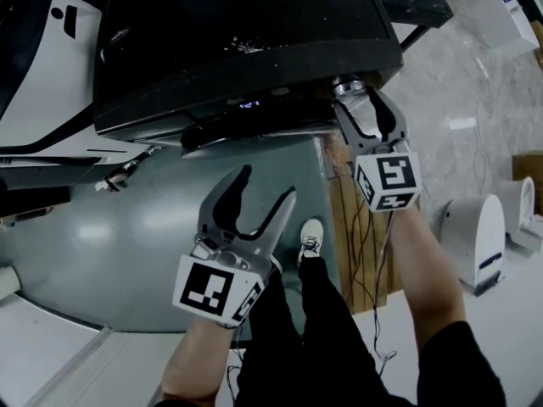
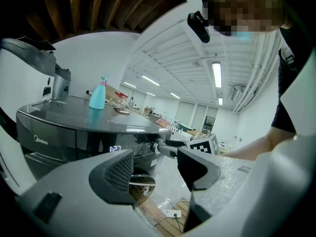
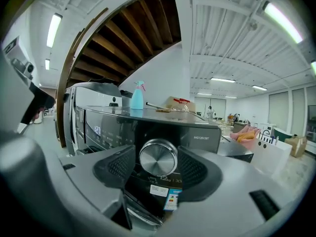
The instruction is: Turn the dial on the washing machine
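The person is wearing a black short-sleeved top [image 1: 462, 359], black trousers [image 1: 321, 333] and a pale lace-up shoe [image 1: 311, 237]. The left gripper [image 1: 269, 185] is showing one dark jaw and one paler grey jaw, and it is carrying a white cube [image 1: 216, 288] printed with black square markers. The right gripper [image 1: 363, 107] is carrying a second marked cube [image 1: 390, 179] behind its grey jaws. Close up, both grippers are showing speckled pale grey bodies, and their dark pads [image 3: 118, 166] are showing a fine ribbed grid.
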Demonstrator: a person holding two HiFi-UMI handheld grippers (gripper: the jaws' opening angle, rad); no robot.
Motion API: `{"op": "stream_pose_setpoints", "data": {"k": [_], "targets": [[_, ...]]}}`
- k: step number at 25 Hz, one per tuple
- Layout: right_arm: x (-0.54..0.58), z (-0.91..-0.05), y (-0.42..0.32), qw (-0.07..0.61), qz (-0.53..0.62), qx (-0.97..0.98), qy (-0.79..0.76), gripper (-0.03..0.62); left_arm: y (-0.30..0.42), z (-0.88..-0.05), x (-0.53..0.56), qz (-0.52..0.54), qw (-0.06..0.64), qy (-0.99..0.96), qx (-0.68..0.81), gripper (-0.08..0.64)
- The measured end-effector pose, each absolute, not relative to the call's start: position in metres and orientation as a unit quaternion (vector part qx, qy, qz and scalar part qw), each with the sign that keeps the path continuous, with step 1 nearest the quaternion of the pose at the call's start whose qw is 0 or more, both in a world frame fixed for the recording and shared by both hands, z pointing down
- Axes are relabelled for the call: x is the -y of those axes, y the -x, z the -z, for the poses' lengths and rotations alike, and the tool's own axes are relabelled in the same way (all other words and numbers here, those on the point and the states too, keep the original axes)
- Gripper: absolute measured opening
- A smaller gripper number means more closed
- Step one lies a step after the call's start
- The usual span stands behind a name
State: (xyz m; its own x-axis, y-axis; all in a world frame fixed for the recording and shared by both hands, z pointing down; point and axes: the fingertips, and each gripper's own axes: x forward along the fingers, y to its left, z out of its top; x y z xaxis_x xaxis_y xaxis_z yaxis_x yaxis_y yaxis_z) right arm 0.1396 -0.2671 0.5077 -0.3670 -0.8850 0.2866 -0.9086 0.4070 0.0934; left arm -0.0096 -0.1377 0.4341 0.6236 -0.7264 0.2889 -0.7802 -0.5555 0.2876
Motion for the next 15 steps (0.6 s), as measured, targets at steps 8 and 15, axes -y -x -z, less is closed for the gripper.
{"op": "stream_pose_setpoints", "data": {"k": [8,15], "targets": [[0.248,-0.467,-0.129,0.129,-0.038,0.840,-0.525,0.268,0.006,-0.396,0.135,-0.068,0.176,-0.882,0.432,0.259],[0.220,-0.399,-0.116,0.092,-0.033,0.859,-0.503,0.267,0.010,-0.333,0.127,-0.054,0.158,-0.880,0.444,0.259]]}}
